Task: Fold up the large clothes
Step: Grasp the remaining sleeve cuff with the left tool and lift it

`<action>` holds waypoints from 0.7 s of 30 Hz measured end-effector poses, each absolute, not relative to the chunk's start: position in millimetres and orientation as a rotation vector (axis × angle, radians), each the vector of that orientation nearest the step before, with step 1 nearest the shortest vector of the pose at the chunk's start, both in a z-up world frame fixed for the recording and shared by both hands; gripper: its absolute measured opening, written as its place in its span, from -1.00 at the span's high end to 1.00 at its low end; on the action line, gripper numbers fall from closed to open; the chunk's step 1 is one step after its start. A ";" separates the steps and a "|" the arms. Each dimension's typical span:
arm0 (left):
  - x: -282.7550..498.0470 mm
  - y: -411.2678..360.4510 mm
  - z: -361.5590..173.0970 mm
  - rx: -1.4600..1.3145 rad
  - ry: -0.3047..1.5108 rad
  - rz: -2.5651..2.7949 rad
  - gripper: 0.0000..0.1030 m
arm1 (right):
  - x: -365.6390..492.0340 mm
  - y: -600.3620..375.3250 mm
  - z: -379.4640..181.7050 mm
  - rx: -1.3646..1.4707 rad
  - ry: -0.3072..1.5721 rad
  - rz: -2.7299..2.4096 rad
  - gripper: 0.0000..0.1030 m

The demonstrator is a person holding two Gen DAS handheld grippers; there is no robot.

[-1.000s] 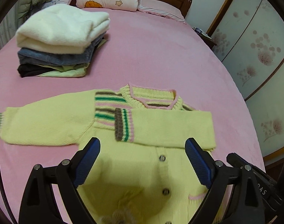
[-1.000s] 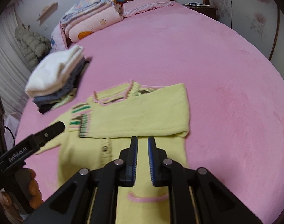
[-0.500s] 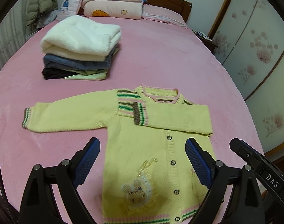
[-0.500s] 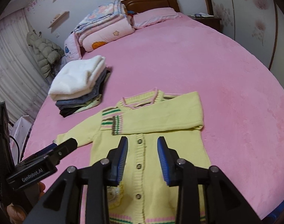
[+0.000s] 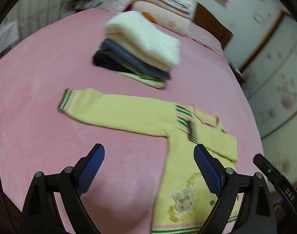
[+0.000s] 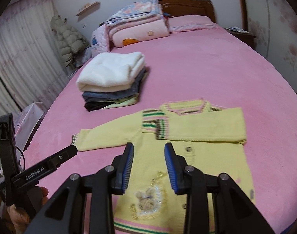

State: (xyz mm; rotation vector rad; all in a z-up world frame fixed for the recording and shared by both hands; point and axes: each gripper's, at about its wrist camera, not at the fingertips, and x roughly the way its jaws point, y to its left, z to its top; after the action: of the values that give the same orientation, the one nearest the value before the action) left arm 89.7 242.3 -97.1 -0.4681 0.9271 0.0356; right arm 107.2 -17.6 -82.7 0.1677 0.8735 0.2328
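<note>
Left wrist view shows my left claw (image 5: 148, 167) spread wide, grasping nothing, above the pink bed (image 5: 41, 117) beside the yellow cardigan (image 5: 187, 156). One sleeve (image 5: 117, 109) lies stretched out; the other sleeve (image 6: 205, 126) is folded across the chest. My right claw (image 6: 149, 162) hangs released, partly parted, over the cardigan's front. A folded clothes stack (image 6: 111, 81) sits farther up the bed.

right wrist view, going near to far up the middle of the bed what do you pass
right claw → yellow cardigan → stack of folded clothes → folded quilts → wooden headboard
</note>
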 end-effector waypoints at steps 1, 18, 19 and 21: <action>88.2 256.5 -102.8 -0.497 0.925 0.052 -0.79 | 108.7 -9.0 -83.2 0.157 0.871 0.244 0.36; 124.5 388.4 -242.1 -0.945 0.844 0.183 -0.75 | 146.4 74.3 -148.8 0.045 1.000 0.338 0.36; 129.4 390.9 -246.8 -0.959 0.826 0.183 -0.71 | 148.7 73.9 -151.7 0.048 1.006 0.337 0.36; 138.9 393.1 -252.6 -0.964 0.792 0.182 -0.63 | 154.0 72.8 -158.6 0.057 1.022 0.331 0.36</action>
State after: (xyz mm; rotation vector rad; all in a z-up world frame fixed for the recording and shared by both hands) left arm 138.9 393.1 -252.6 -0.9642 0.7922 0.1821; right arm 154.0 72.8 -158.6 0.0574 1.0218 0.3308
